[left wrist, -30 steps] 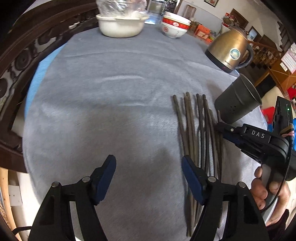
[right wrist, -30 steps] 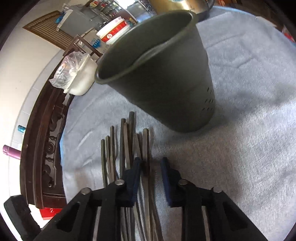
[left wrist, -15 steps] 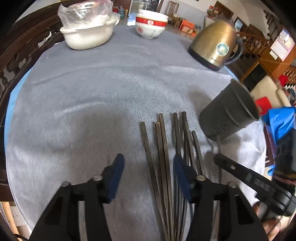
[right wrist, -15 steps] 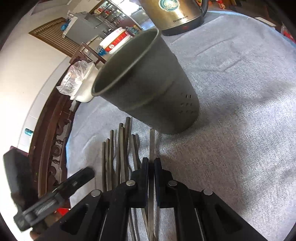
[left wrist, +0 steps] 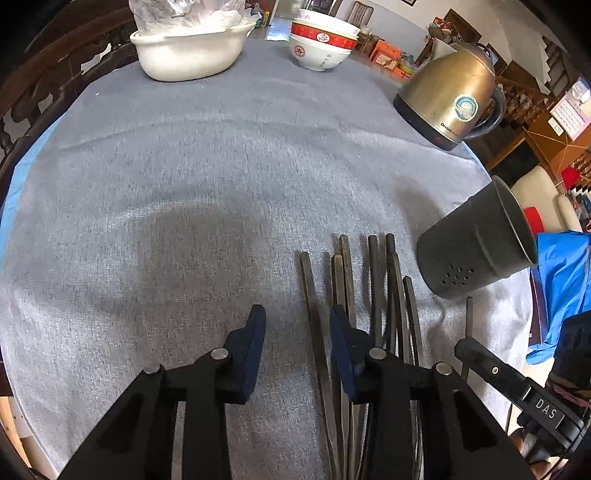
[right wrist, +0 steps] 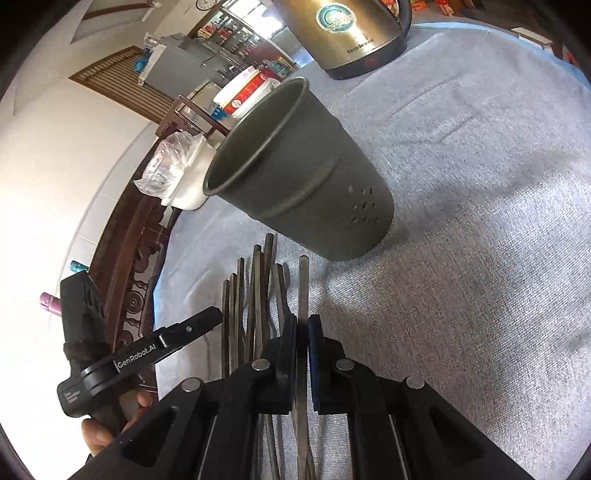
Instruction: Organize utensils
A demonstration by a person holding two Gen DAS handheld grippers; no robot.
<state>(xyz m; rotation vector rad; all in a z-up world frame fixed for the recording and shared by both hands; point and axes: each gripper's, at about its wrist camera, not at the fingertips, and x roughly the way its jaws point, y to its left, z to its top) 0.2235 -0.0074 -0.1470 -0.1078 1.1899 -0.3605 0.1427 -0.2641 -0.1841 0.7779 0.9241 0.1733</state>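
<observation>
Now my right tool [right wrist: 303, 328] is clamped on one chopstick [right wrist: 303, 280] beside the dark holder [right wrist: 314, 199]; my left tool [left wrist: 297, 328] stands apart over the chopsticks [left wrist: 373, 288] lying on the tabletop [left wrist: 184, 184].

Chopsticks [right wrist: 255, 314] near ends hidden under tongs; kettle [right wrist: 347, 33] top cropped.
</observation>
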